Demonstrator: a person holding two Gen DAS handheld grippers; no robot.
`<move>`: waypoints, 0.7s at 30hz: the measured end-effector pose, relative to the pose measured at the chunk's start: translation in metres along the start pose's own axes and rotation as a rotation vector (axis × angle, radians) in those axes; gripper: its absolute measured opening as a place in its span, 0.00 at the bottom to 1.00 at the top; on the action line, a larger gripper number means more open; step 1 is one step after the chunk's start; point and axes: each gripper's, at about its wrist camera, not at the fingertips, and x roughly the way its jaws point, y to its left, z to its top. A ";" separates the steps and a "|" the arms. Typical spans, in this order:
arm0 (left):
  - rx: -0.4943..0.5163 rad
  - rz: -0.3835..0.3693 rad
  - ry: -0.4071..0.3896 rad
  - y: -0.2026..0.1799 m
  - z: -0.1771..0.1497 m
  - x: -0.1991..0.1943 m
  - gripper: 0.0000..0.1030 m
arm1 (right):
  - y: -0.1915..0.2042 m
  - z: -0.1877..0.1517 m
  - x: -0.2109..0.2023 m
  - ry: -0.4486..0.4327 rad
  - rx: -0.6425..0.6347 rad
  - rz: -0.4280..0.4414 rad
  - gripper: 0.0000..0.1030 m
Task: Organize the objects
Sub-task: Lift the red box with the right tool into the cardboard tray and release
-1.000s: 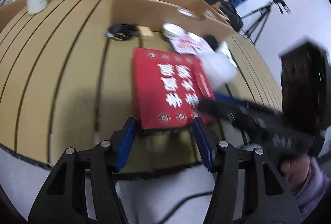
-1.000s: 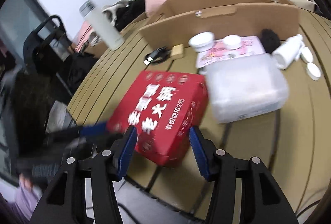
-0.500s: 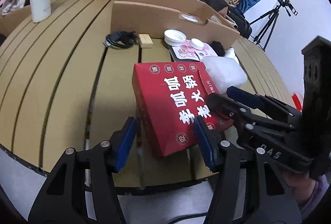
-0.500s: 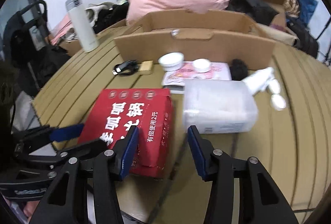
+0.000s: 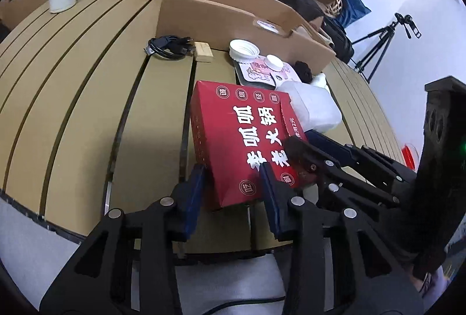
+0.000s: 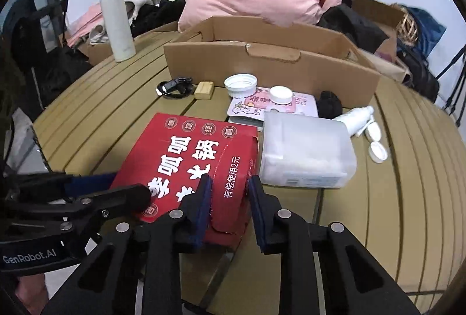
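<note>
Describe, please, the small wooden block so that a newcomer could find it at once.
Start at the long cardboard box lying across the slatted table. Before its left end a small tan wooden block lies between a coiled black cable and a white lid; it alone is plain, pale and rectangular.

I see the red carton (image 6: pixel 186 160) with white Chinese lettering, lying flat. It sits at the slatted table's (image 6: pixel 407 198) near edge, its near end clamped.

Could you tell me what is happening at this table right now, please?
A person holds a gripper in each hand, and both have just been closing on the near end of the red box lying on the slatted table. The left gripper grips its near left corner; the right gripper grips the right corner. The cardboard box behind stands open.
</note>
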 end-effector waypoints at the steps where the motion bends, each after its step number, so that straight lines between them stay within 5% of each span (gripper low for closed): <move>1: -0.007 0.007 -0.005 -0.001 -0.002 -0.001 0.31 | -0.003 0.000 0.000 0.002 0.012 0.015 0.27; 10: -0.027 -0.050 -0.071 -0.023 0.023 -0.044 0.22 | -0.030 0.013 -0.044 -0.073 0.159 0.168 0.25; 16: -0.025 -0.080 -0.088 -0.027 0.132 -0.044 0.22 | -0.055 0.111 -0.056 -0.124 0.125 0.246 0.26; 21: -0.096 -0.043 -0.060 0.000 0.217 0.006 0.22 | -0.070 0.208 -0.002 -0.099 0.096 0.230 0.25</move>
